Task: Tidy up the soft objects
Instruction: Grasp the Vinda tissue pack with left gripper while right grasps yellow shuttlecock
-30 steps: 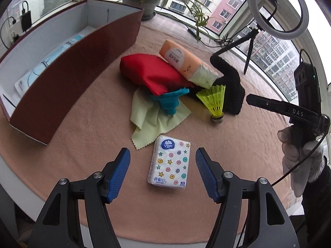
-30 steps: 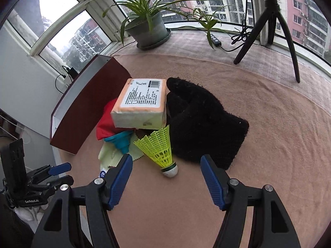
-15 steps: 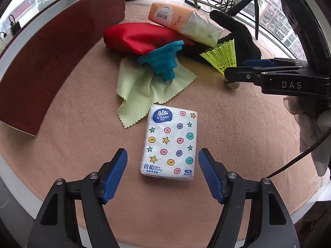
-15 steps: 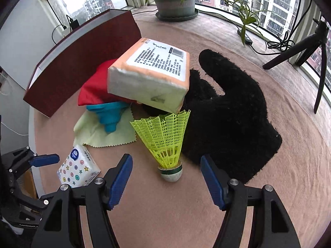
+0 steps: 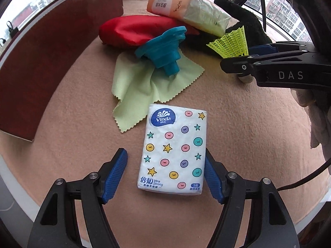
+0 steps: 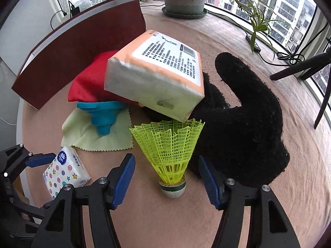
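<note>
A white Vinda tissue pack (image 5: 174, 150) with stars and dots lies flat on the pink cloth. My left gripper (image 5: 165, 165) is open, its blue pads on either side of the pack's near end. The pack also shows in the right wrist view (image 6: 64, 173). My right gripper (image 6: 166, 177) is open around the base of a yellow-green shuttlecock (image 6: 169, 150) that stands on its cork. Behind it lie a black glove (image 6: 244, 119), an orange tissue pack (image 6: 157, 74), a red pouch (image 6: 91, 84), a teal funnel (image 6: 103, 113) and a light green cloth (image 6: 91, 136).
A long dark red box (image 5: 49, 47) stands open at the left. A potted plant (image 6: 184, 2) and tripod legs (image 6: 322, 78) stand at the back by the windows. The table's round front edge (image 5: 24, 204) is close to my left gripper.
Both grippers have moved forward and down. The left now straddles the Vinda pack; the right now straddles the shuttlecock's base. Both stayed open.
</note>
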### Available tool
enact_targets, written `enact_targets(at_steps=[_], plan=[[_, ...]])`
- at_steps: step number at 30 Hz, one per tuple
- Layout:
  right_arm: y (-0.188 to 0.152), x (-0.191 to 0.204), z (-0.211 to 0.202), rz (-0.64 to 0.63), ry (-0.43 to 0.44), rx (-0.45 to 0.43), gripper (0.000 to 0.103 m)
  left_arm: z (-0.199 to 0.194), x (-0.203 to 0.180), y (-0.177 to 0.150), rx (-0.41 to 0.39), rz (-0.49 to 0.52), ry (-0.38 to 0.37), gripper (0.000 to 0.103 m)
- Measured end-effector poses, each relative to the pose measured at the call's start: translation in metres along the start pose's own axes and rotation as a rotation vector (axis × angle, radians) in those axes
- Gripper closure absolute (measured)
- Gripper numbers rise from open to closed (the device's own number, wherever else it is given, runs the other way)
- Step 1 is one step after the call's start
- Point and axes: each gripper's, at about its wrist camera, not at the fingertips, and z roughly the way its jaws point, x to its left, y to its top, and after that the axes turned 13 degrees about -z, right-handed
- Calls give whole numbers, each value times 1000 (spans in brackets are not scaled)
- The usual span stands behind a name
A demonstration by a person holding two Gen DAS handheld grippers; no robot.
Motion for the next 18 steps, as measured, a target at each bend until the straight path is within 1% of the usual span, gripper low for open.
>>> enact_targets(at_steps=[1,2,5,8,11,12,14,18], plan=[[0,-1,1,-1,-4,2,51,0,-1,0,-3,6,7,32],[1,-1,2,-4,-9,5,56,0,-1,0,-8,5,7,32],[-1,-6,5,-3,-14,15,66,-2,3,1,-28,-33,2,32],[-2,-8,6,-6,-6,24,73,-1,-2,0,-44,-37,25,32],[-2,-5,4,-26,-10,31,74,2,-16,3,-59,-30,32,38],[-1,-4,4,-33,-14,32,74,1,-18,3,-62,-29,32,43],[-1,-1,4,-46,-20,34,75,-1,-21,-1,-67,-29,35,50],[-2,-1,3,-35,-11,27,76,-3,-25,-2,-70,-29,36,51]])
